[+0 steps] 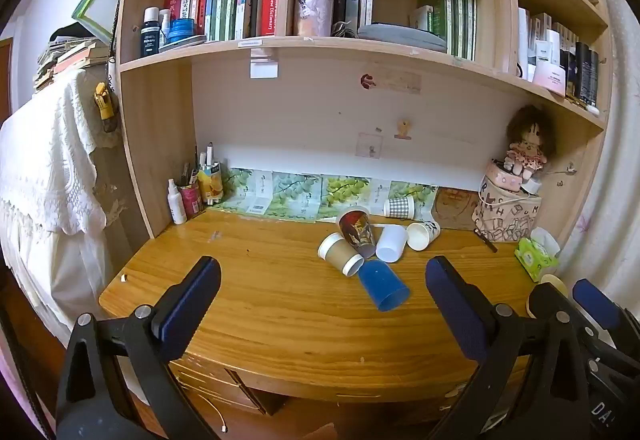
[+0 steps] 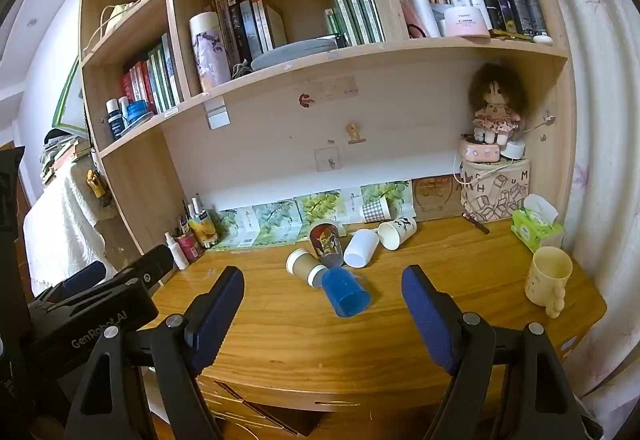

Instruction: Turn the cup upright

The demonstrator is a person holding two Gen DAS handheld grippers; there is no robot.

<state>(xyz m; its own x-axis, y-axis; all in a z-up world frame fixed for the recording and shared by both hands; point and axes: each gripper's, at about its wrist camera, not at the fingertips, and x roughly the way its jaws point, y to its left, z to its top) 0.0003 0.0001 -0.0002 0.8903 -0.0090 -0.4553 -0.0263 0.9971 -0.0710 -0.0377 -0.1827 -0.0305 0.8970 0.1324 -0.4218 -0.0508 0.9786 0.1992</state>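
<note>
Several cups lie tipped in a cluster on the wooden desk (image 1: 260, 304). A blue plastic cup (image 1: 383, 287) (image 2: 345, 291) lies nearest, mouth toward me. Behind it lie a brown paper cup (image 1: 340, 253) (image 2: 307, 267), a dark printed cup (image 1: 357, 233) (image 2: 326, 243), a white cup (image 1: 392, 243) (image 2: 361, 247), a white cup with black print (image 1: 422, 234) (image 2: 397, 232) and a checked cup (image 1: 399, 206) (image 2: 376, 209). My left gripper (image 1: 320, 300) is open and empty, short of the desk's front edge. My right gripper (image 2: 323, 306) is open and empty, in line with the blue cup.
A cream mug (image 2: 547, 280) stands upright at the desk's right end beside a green tissue pack (image 2: 536, 227). A patterned box with a doll (image 2: 495, 192) fills the back right corner. Bottles and pens (image 1: 192, 192) stand at the back left. Shelves of books hang above.
</note>
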